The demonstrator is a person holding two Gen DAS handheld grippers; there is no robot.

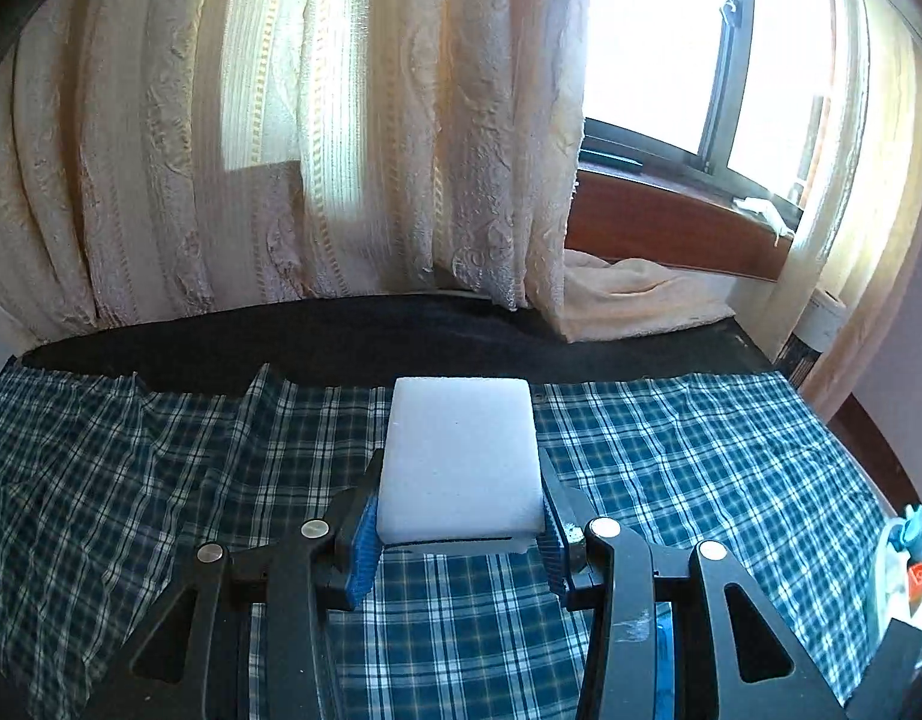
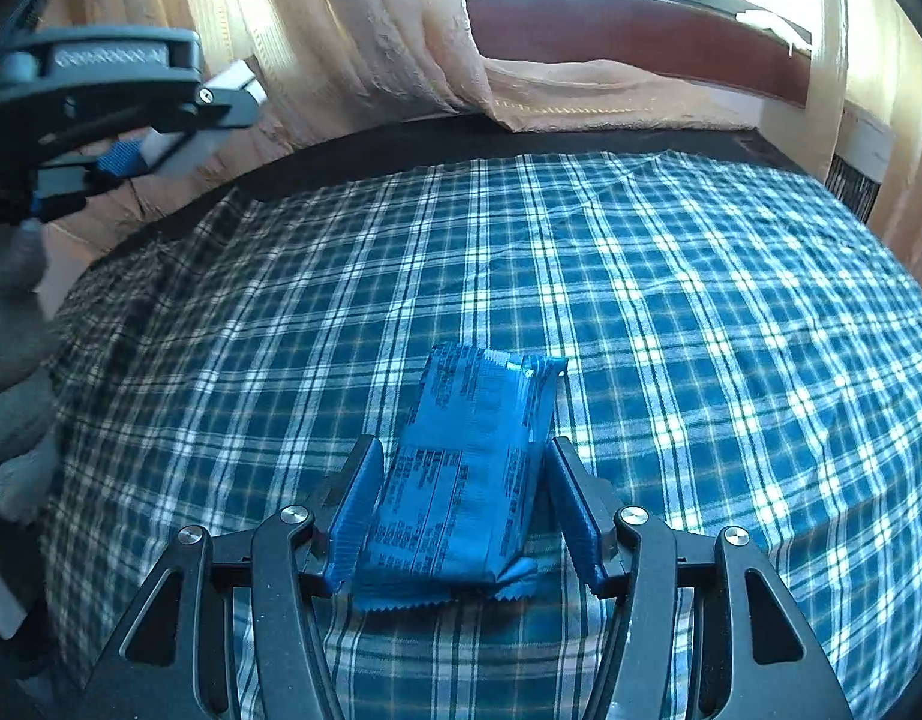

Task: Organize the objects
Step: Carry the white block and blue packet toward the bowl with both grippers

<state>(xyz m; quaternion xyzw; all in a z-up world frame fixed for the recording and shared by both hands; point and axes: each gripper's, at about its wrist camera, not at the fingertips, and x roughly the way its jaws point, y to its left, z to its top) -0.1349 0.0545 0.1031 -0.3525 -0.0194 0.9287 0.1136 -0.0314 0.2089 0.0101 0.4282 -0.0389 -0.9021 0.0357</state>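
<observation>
Plaid cloth (image 2: 670, 300) spreads below as I see my left gripper (image 1: 461, 531) pinching a white block (image 1: 461, 456) held above it, long axis pointing forward, while my right gripper (image 2: 455, 516) clamps a blue wrapper (image 2: 461, 474) lengthwise.

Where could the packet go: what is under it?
Under the blue packet, checked cloth shows on every side. The patch directly beneath is covered. The right gripper brackets it.

One white block (image 1: 461, 462), one blue snack packet (image 2: 461, 474), two tongs (image 1: 461, 531) (image 2: 458, 510).
</observation>
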